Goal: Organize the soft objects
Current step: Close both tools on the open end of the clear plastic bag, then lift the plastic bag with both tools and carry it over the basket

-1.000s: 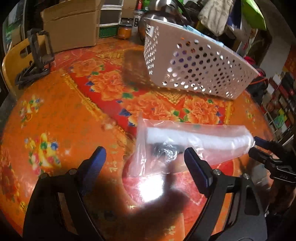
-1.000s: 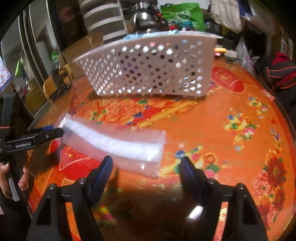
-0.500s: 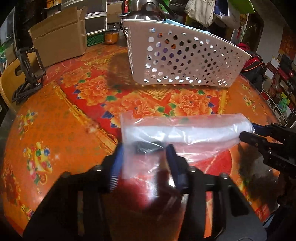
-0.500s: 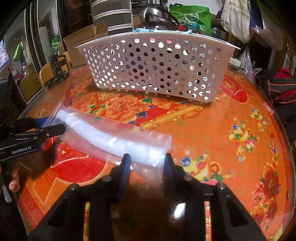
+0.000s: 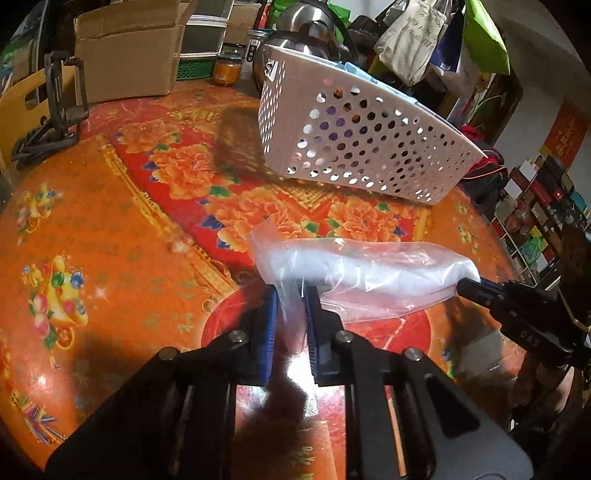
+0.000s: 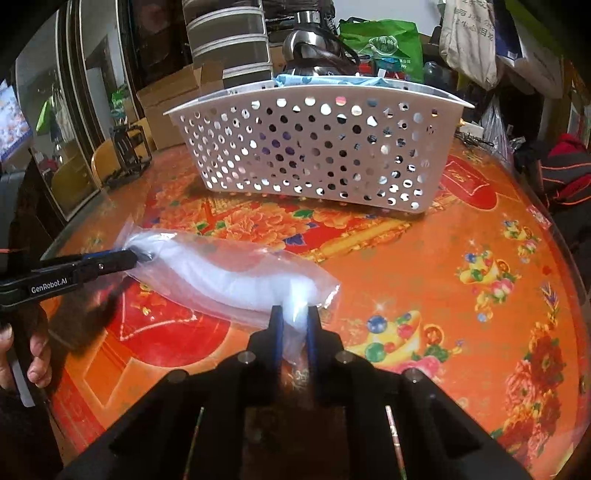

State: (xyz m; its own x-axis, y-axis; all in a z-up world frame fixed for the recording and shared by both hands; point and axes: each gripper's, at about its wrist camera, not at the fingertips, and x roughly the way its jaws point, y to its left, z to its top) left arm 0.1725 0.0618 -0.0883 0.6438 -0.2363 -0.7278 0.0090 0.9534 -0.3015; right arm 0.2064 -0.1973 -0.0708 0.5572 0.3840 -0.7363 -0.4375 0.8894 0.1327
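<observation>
A clear plastic bag (image 5: 369, 273) with a white soft roll inside lies on the orange flowered tablecloth, in front of a white perforated basket (image 5: 351, 147). My left gripper (image 5: 290, 291) is closing on the bag's left end, its blue pads pinching the plastic. In the right wrist view my right gripper (image 6: 295, 312) is closing on the other end of the bag (image 6: 229, 277), the film squeezed between its pads. Each gripper shows in the other's view: the right gripper (image 5: 469, 286) and the left gripper (image 6: 136, 256). The basket (image 6: 314, 147) holds something light blue.
A cardboard box (image 5: 125, 48), a black stand (image 5: 59, 110), a jar (image 5: 225, 70) and a steel kettle (image 5: 306, 26) crowd the table's far side. A person's hand (image 6: 37, 354) holds the left gripper. The table edge curves close on the right.
Both grippers went from wide open to closed onto the two ends of the bag. The bag's ends are now bunched and slightly lifted between the pads.
</observation>
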